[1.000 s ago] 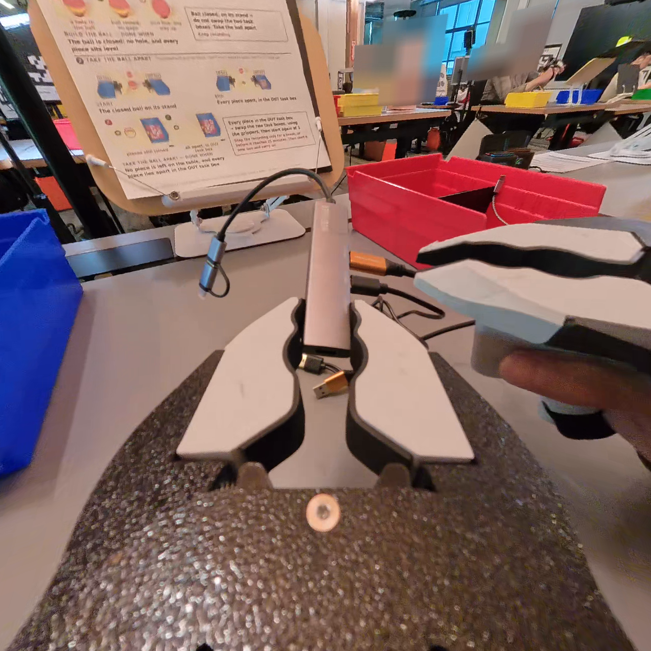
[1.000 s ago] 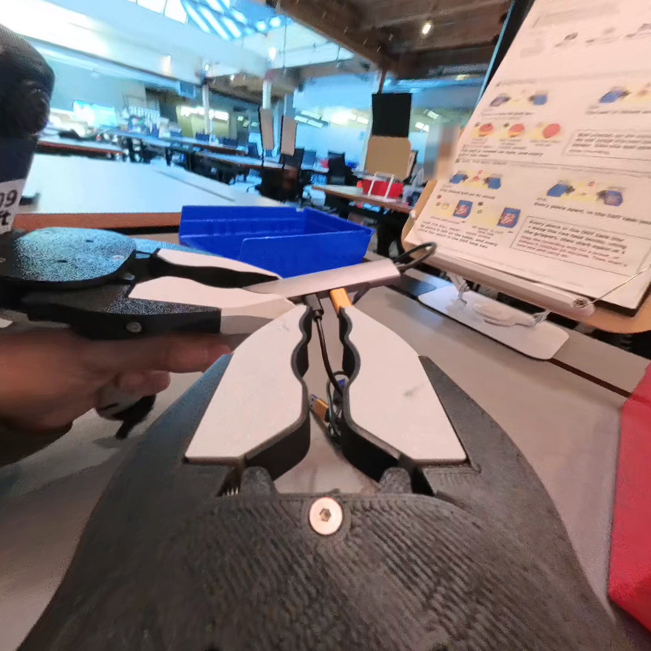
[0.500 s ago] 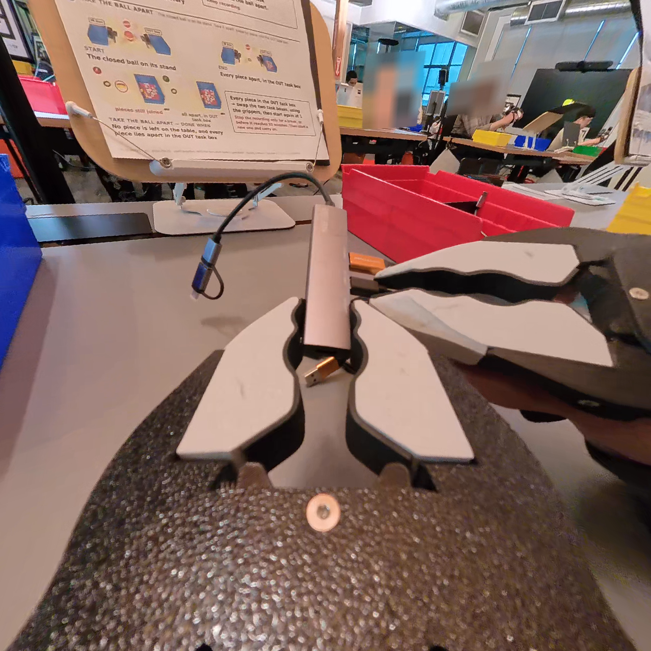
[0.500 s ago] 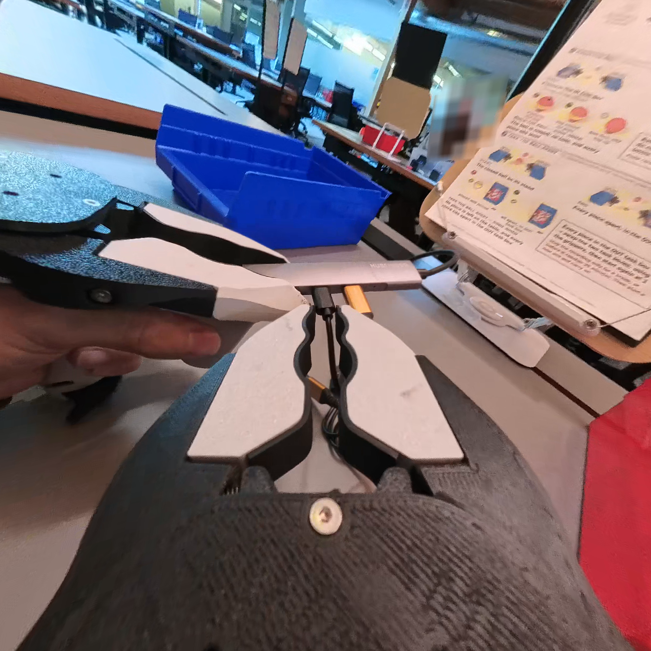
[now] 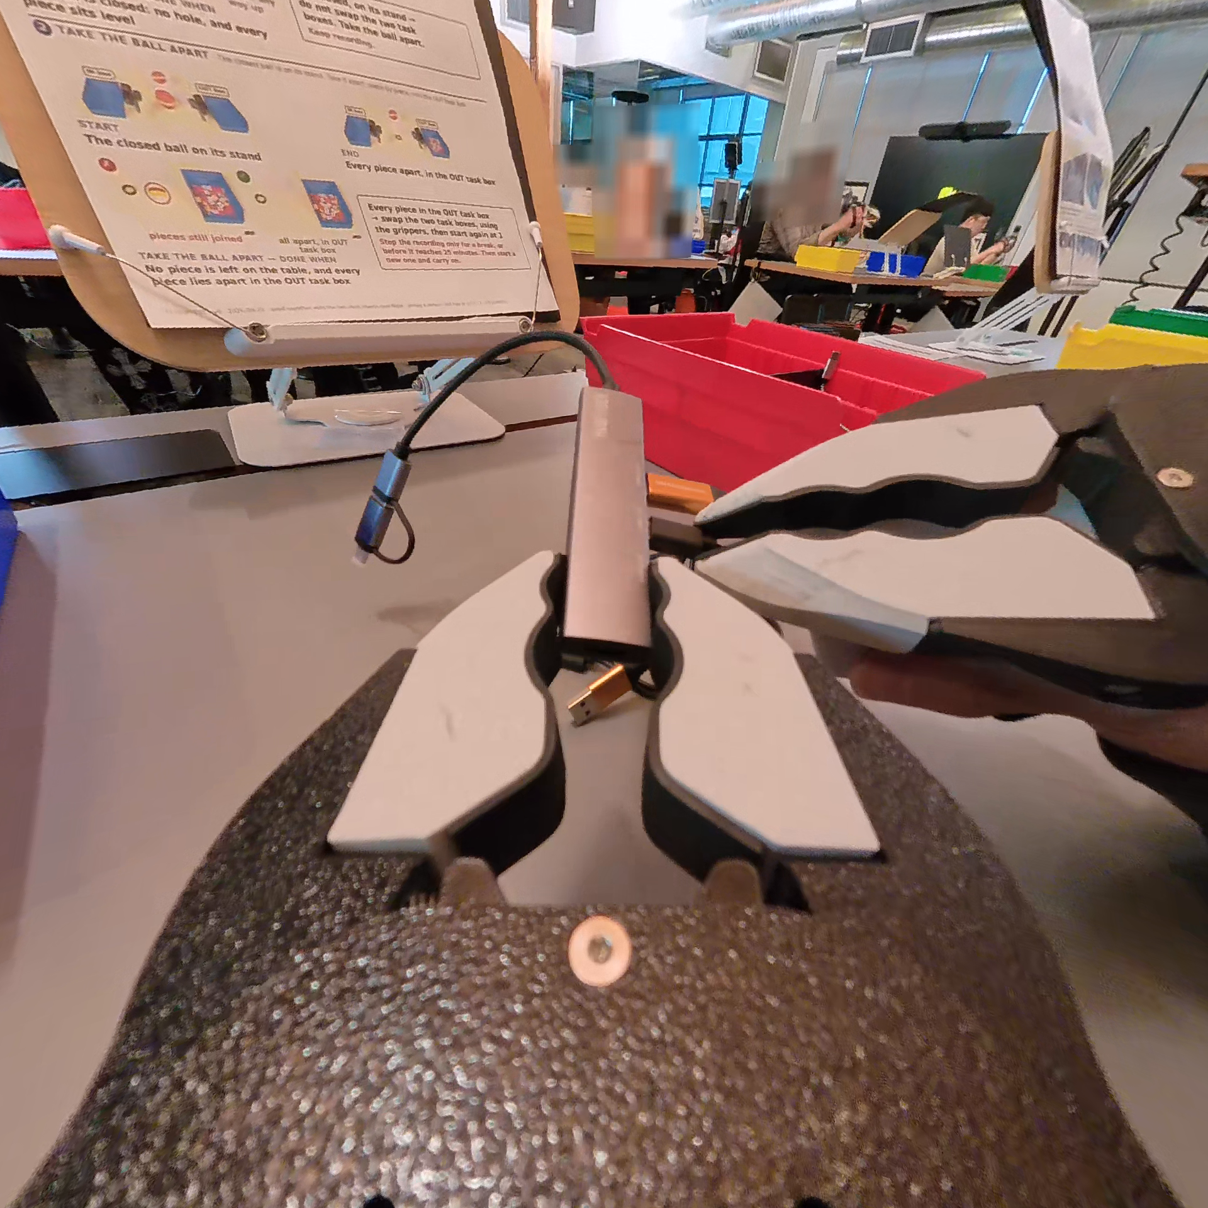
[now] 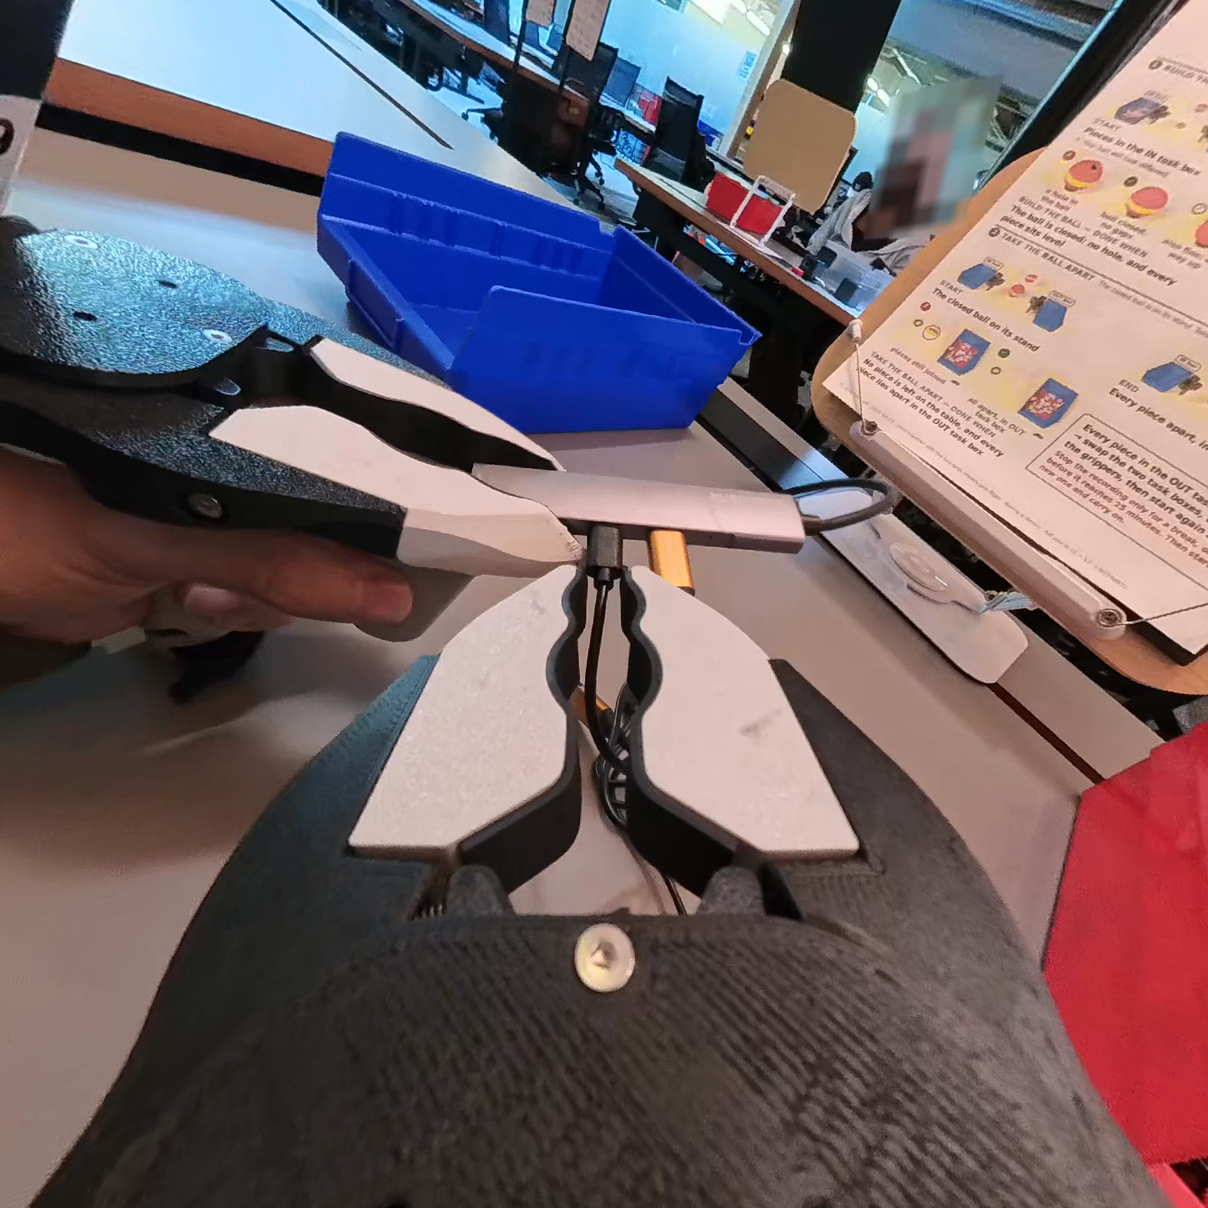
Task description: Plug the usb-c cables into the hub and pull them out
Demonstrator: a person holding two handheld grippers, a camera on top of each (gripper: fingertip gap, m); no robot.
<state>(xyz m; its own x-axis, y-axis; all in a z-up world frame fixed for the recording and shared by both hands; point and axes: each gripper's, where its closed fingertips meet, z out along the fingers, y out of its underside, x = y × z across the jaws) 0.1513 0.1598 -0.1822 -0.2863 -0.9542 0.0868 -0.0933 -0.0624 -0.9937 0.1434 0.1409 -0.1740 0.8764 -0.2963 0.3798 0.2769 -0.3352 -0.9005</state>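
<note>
The grey hub [image 5: 604, 523] is held off the table, gripped at its near end by my left gripper [image 5: 604, 575], which is shut on it. A black USB-C plug [image 6: 604, 546] and an orange plug [image 6: 668, 549] sit in the hub's side [image 6: 654, 506]. My right gripper [image 6: 601, 578] is shut on the black cable just behind its plug. In the left wrist view it comes in from the right [image 5: 703, 536], by the black plug [image 5: 673, 531] and the orange plug [image 5: 676, 489]. A loose gold USB end [image 5: 598, 693] hangs under the hub. The hub's own short cable ends in an adapter [image 5: 385, 516].
A red bin [image 5: 752, 392] stands behind the hub to the right, and a blue bin [image 6: 523, 314] is on the far side. An instruction sheet on a stand [image 5: 294, 196] stands at the table's back edge. A yellow bin [image 5: 1131, 346] is at the far right. Both grippers' tips are close together, under 4 cm apart.
My right gripper has moved up along the black cable to just behind its plug. Both grippers and the hub have risen and tilted, and the loose gold USB end now hangs free.
</note>
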